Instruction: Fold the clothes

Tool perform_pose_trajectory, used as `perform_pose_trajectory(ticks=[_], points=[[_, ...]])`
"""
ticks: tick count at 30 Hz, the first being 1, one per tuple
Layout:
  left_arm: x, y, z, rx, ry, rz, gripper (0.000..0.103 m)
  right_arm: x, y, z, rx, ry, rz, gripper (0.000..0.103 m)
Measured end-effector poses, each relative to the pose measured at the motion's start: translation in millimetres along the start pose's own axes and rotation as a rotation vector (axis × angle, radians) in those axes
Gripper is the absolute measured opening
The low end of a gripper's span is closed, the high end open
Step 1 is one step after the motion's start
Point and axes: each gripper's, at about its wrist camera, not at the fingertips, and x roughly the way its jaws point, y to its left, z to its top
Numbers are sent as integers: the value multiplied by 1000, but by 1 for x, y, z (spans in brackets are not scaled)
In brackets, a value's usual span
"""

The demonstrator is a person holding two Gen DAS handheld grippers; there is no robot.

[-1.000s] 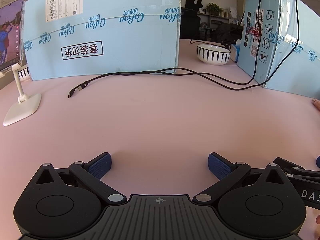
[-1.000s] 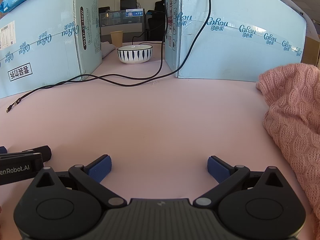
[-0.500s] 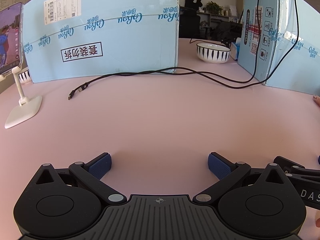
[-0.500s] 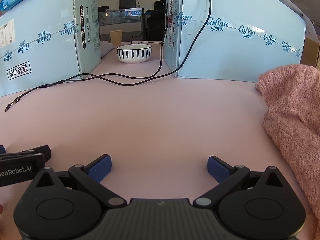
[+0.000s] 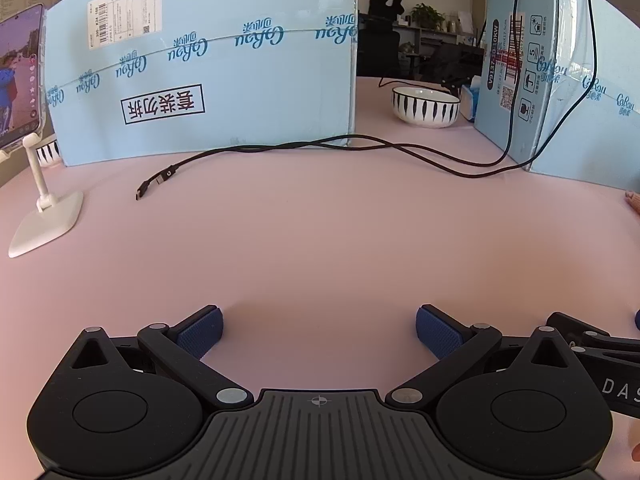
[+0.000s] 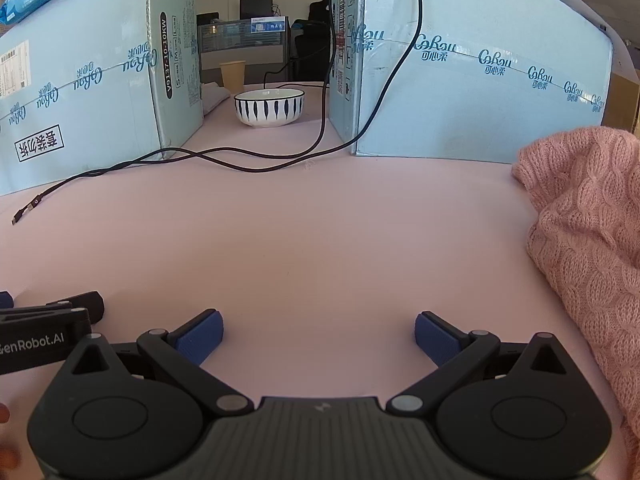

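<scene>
Claws, left claw [image 5: 319, 330] and right claw [image 6: 319, 334], sit low, level, spread wide, empty, beside pink sweater [image 6: 588, 240].

pink sweater [image 6: 592, 240] cut off by right edge, full shape n/a; only a sliver in left wrist view. phone [image 5: 18, 76] cropped at left edge. shipping label [image 5: 124, 10] text too small to read.

Worktop [image 5: 320, 240]: pink, bare through the middle.
Left box [image 5: 208, 68]: pale blue carton, standing far left, barcode label up top.
Right box [image 6: 480, 80]: pale blue carton, standing far right.
Bowl [image 6: 269, 107]: white with dark stripes, far back between the boxes.
Cable [image 5: 280, 148]: black, trailing across the worktop, plug end lying left.
Phone stand [image 5: 44, 216]: white, far left, phone [image 5: 18, 76] lit.
Paper cup [image 6: 233, 74]: beyond the bowl.
</scene>
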Motion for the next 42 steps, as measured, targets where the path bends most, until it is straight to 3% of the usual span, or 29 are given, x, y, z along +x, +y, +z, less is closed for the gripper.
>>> perform_pose_trajectory(ticks=[3,6,10,13,17,24,30,32,37,42], points=[[-3,-4,3,22,4,-15,103,-10,-8,-1,41,-48,42,103],[-16,-20,10,74,10,-101,103,-38,-32,-6,125,-152,88,103],[-46,-51,20,199,-92,-189,103,-71,-61,-11,90,-220,-16,103],[-71,-84,27,271,-126,-320,103,-94,-90,-17,66,-278,-91,103],[-81,-123,31,318,-81,-460,103,-130,-148,-27,106,-355,-179,103],[-74,-187,12,413,-8,-576,103,-165,-234,-50,251,-361,-234,103],[-63,-214,8,338,76,-760,103,-163,-267,-65,371,-332,-54,95],[-55,-220,10,296,140,-780,103,-159,-272,-67,414,-328,27,94],[-41,-233,9,268,191,-818,103,-147,-272,-64,444,-320,69,92],[-22,-251,7,222,267,-872,102,-127,-281,-58,540,-305,153,75]])
